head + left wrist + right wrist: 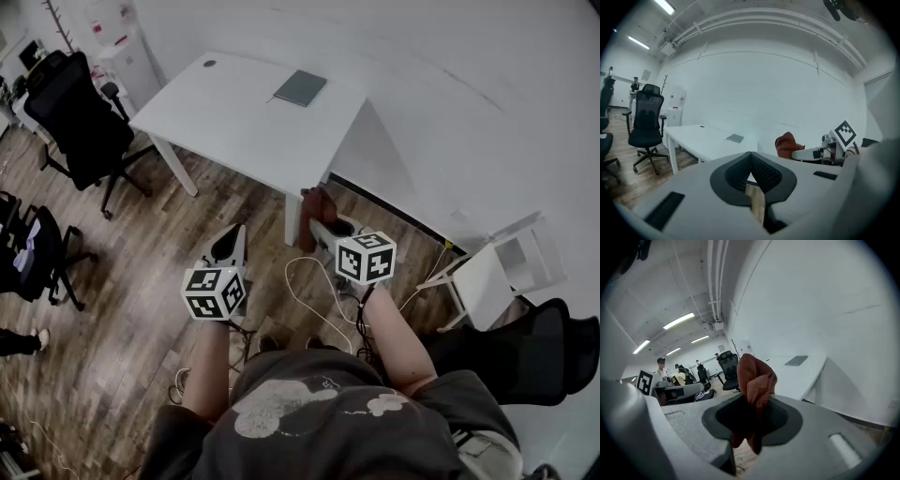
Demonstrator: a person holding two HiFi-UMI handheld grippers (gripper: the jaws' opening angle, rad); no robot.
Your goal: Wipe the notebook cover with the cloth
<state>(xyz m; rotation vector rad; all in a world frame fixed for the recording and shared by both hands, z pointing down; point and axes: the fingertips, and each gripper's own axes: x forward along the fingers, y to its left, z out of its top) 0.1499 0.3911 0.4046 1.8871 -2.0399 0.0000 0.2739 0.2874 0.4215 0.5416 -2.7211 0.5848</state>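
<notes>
Right gripper (753,414) clenched on a red-brown cloth (755,375), the cloth's lower folds lost in shadow between the jaws. Left gripper (751,165) has its jaws pressed together on nothing. The notebook (300,88), too distant for cover detail, lies near the far edge of the white table (220,127), well apart from both grippers; a black office chair (82,117) stands left of the table, a white folding chair (492,277) right, and cables (314,281) trail across the floor between.

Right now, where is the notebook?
In the head view the grey notebook lies flat on the white table, near its far right edge by the wall. The red cloth in the right gripper is nowhere near it.
</notes>
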